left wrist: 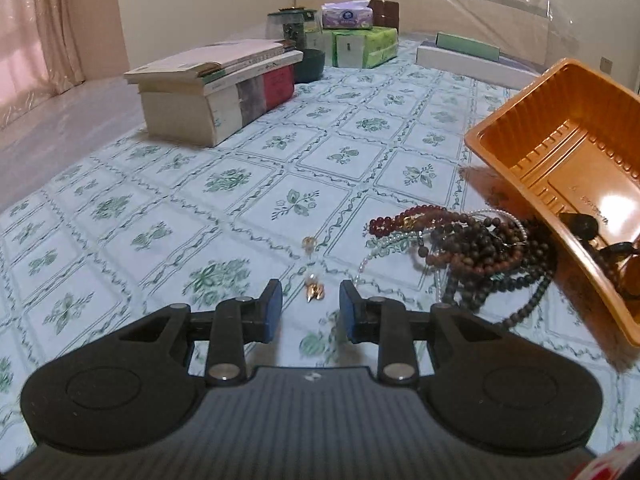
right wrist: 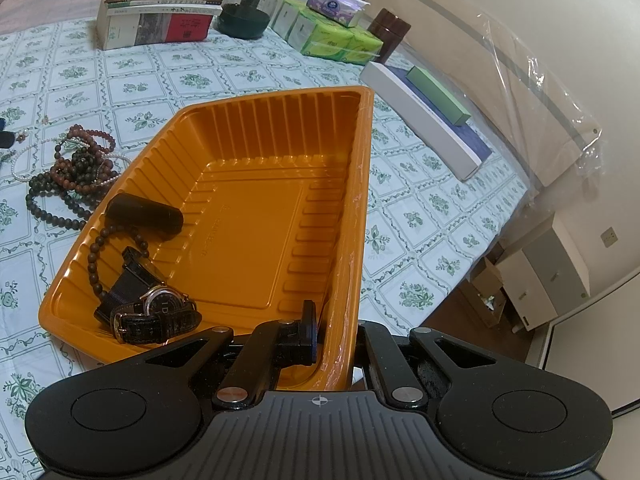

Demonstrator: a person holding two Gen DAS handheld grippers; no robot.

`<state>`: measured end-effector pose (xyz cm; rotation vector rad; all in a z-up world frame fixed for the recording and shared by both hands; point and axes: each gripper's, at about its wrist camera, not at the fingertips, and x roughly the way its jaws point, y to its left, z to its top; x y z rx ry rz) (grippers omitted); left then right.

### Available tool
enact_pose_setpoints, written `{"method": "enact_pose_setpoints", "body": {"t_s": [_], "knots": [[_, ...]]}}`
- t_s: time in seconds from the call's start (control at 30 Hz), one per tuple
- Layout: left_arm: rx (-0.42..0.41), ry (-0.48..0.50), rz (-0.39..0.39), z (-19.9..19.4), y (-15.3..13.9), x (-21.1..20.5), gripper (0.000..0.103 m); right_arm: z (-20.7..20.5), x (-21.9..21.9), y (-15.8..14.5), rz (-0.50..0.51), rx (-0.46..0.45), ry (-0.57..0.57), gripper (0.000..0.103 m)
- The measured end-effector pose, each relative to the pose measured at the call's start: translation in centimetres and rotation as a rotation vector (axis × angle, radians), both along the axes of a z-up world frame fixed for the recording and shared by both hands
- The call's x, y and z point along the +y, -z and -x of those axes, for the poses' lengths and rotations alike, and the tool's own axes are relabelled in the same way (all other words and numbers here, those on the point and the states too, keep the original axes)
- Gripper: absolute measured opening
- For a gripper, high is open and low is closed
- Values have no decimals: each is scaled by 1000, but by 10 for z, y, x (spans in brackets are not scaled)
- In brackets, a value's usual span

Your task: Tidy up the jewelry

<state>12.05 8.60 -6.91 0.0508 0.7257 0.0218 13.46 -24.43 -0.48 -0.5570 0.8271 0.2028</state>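
My left gripper [left wrist: 311, 286] stands open low over the bedspread. A small gold trinket [left wrist: 314, 293] lies on the cloth just past its blue pads, untouched, and a second small gold piece [left wrist: 309, 242] lies further ahead. To the right is a tangled pile of bead bracelets [left wrist: 480, 252], also visible in the right wrist view [right wrist: 76, 168]. My right gripper [right wrist: 336, 320] is shut on the side wall of the orange tray [right wrist: 256, 208], which is tilted. In the tray lie a wristwatch [right wrist: 160, 312], a dark bead bracelet [right wrist: 96, 256] and a black cylinder [right wrist: 144, 212].
A stack of books [left wrist: 224, 88] sits far left on the bed, with a glass jar [left wrist: 290, 24], tissue packs [left wrist: 360, 40] and flat boxes [left wrist: 468, 56] along the far edge. The bed's right edge drops to the floor by a white cabinet [right wrist: 548, 272].
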Motion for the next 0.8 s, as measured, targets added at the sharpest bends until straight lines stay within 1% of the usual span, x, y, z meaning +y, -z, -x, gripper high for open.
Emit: {"method": "enact_pose_setpoints", "body": {"t_s": [0.13,0.23,0.37,0.43,0.6,0.8], "knots": [[9,-10,-11,-12,9,-2,26,0,-1,0,1,1,1,4],[13,-20,-10,-17,14,-2,22,0,-2,0,1,1,1,4],[12,-8,-19,-18,15,-4,9,-1,-2,0,1,1,2,4],[13,-5,-31,-18,14,-6,9,0,-2,0,1,0,2,4],[11,-1,-25,-10,8,-6,9,-1,-2,0,1,1,1,4],[-16,32,3,5,-10,-17,9,-1,-2,0,1,0,0,4]]}}
